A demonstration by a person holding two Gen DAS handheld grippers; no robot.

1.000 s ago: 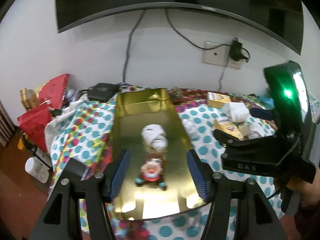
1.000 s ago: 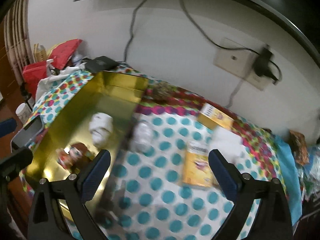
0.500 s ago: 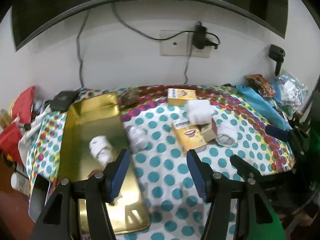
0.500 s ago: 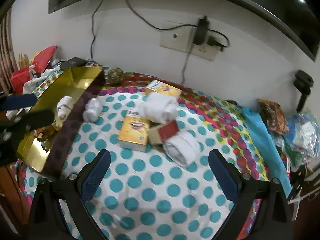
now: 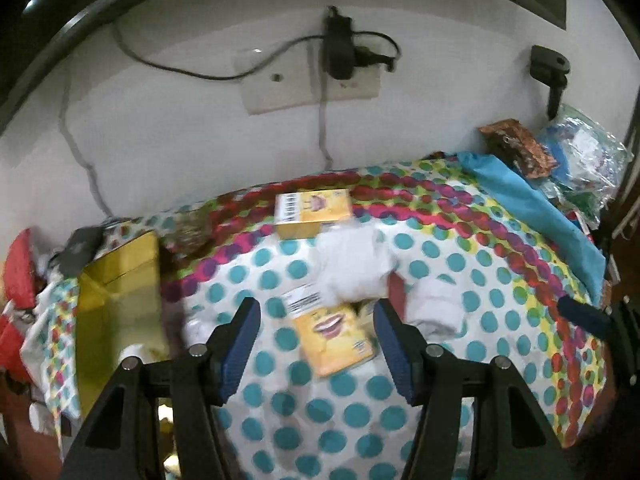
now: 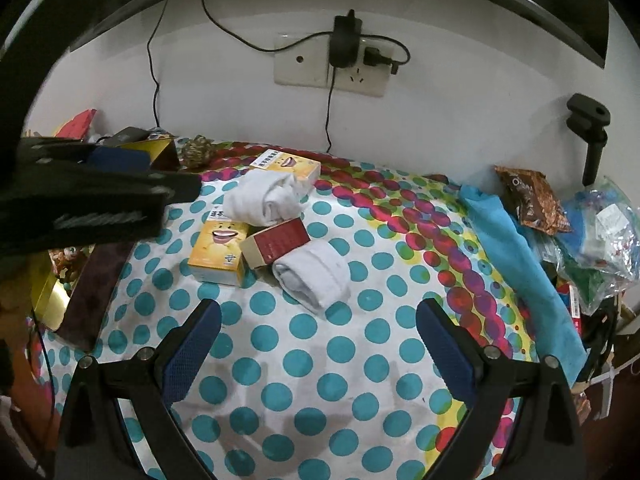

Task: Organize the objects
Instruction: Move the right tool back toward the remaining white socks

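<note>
My left gripper (image 5: 316,336) is wide open with nothing between its blue-padded fingers (image 5: 240,336), hovering over the polka-dot tablecloth (image 5: 500,320). Framed right between its tips is a flat yellow cardboard box with a smiling mouth printed on it (image 5: 332,340). A rolled pair of white socks (image 5: 352,268) sits on that box's far end, and a second yellow box with a barcode (image 5: 312,212) lies behind it near the wall. Off to the left is the shiny gold metal tray (image 5: 120,280), with something white in it that's too blurry to name.

My right gripper (image 6: 320,344) is also spread open and empty, above a bare stretch of cloth. Ahead of it is another rolled white sock bundle (image 6: 316,276), touching a small dark red box (image 6: 278,242) that leans against the smiley box. A blue cloth (image 6: 516,256) and crinkly snack packets (image 6: 532,200) pile up on the right edge. On the wall, a black charger (image 6: 346,42) is plugged into the outlet.
</note>
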